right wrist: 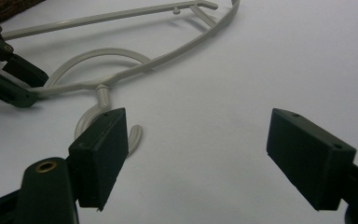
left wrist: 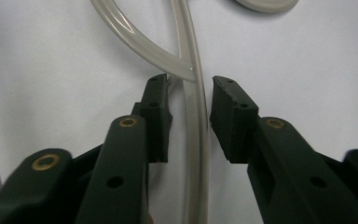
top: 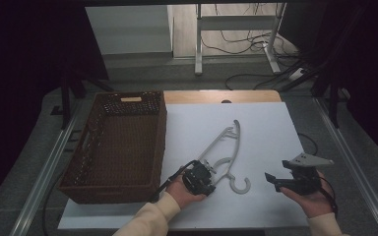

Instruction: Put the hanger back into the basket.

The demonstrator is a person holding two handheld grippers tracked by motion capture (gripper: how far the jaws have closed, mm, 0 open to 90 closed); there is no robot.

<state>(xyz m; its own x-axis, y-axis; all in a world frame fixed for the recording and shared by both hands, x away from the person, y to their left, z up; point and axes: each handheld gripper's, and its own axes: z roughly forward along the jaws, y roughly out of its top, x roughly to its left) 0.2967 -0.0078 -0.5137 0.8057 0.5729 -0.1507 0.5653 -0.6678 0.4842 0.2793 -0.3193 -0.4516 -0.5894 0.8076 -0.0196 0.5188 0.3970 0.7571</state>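
Note:
A pale grey plastic hanger [top: 229, 147] lies flat on the white board [top: 270, 123], its hook pointing toward the person. My left gripper [top: 212, 173] is low over the hanger's near arm. In the left gripper view its jaws stand astride that arm [left wrist: 196, 126], open, with a small gap on each side. In the right gripper view the left gripper [right wrist: 28, 84] is at the far left, at the end of the hanger [right wrist: 168, 60]. My right gripper [top: 271, 180] hovers to the right of the hook, open wide [right wrist: 198, 126], with nothing between its jaws.
A dark brown woven basket [top: 161, 137] stands on the left part of the table, touching the board's left edge. Bare white board stretches right of and beyond the hanger. Cables and desk legs lie on the floor past the table.

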